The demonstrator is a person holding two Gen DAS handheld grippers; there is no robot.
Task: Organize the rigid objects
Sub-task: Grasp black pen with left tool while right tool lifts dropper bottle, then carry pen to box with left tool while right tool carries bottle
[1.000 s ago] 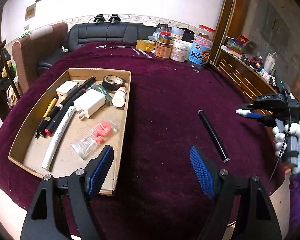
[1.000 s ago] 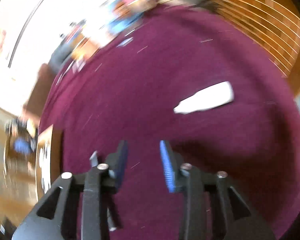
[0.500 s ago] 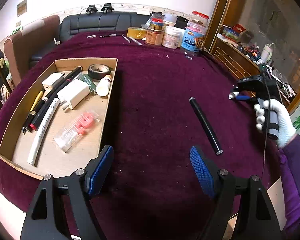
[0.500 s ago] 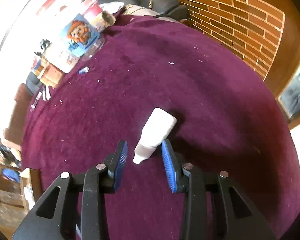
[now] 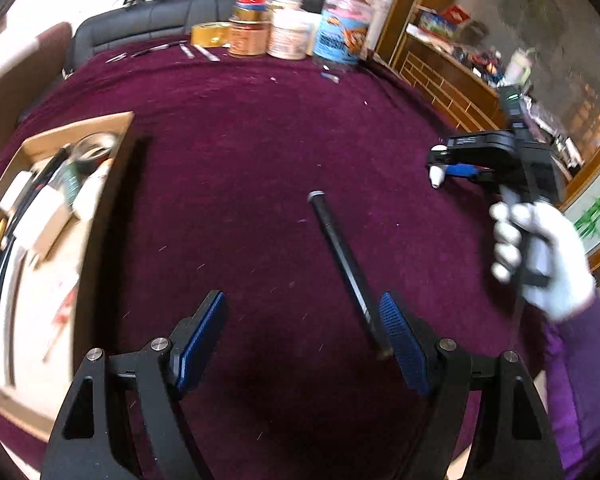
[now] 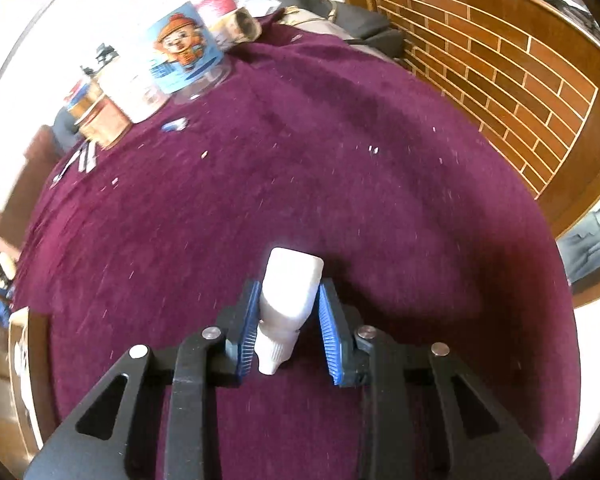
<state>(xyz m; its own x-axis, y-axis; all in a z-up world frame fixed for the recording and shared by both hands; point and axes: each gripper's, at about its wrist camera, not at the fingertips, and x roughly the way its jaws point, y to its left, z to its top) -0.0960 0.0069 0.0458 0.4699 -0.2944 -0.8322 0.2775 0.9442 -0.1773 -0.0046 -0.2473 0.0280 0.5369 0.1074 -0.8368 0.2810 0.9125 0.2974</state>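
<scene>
A small white squeeze bottle (image 6: 290, 300), flat-ended with a ribbed nozzle cap pointing back toward the camera, lies between the blue pads of the right gripper (image 6: 288, 326), whose jaws are closing on it; both pads look to be touching its sides. It sits on the maroon tablecloth (image 6: 340, 160), well right of the cardboard tray (image 5: 112, 136). One black pen (image 5: 346, 260) lies between tray and bottle. The left gripper (image 5: 302, 340) stands wide apart and empty, its right pad just beside the pen's near end. One gloved hand (image 5: 548, 256) shows.
</scene>
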